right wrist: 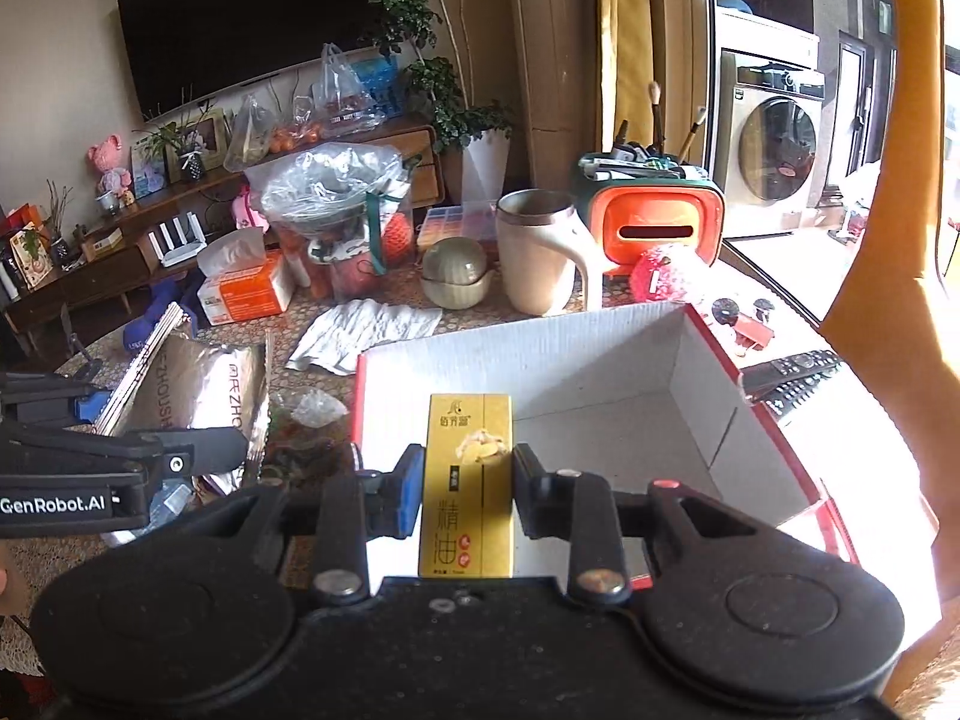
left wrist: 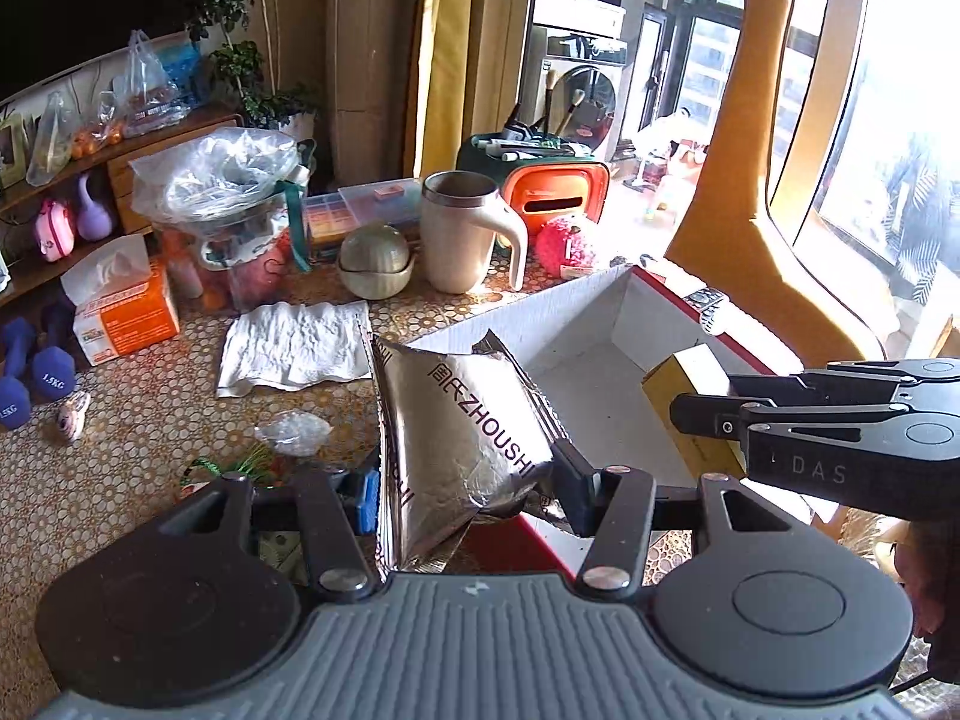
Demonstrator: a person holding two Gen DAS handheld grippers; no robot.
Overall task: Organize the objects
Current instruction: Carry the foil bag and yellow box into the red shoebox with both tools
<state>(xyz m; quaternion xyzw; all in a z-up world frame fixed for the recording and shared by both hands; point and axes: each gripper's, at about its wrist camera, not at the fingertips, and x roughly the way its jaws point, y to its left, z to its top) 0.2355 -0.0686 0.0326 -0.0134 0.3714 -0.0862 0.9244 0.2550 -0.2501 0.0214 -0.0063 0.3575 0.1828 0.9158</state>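
Note:
My left gripper (left wrist: 468,492) is shut on a silver foil pouch (left wrist: 462,438) printed ZHOUSHI and holds it at the near left rim of an open white cardboard box with red outside (left wrist: 600,384). My right gripper (right wrist: 465,492) is shut on a small yellow carton (right wrist: 468,480) and holds it upright above the box's near edge (right wrist: 600,372). The pouch also shows in the right wrist view (right wrist: 210,390), left of the box, with the left gripper (right wrist: 234,444) on it. The right gripper (left wrist: 690,414) shows with the carton (left wrist: 684,384) in the left wrist view.
On the patterned table stand a beige mug (left wrist: 462,234), a green lidded bowl (left wrist: 375,264), an orange case (left wrist: 555,192), a tissue box (left wrist: 126,306), a white cloth (left wrist: 297,348) and a bagged container (left wrist: 222,180). A remote (right wrist: 792,372) lies right of the box. An orange chair (left wrist: 762,180) stands beyond.

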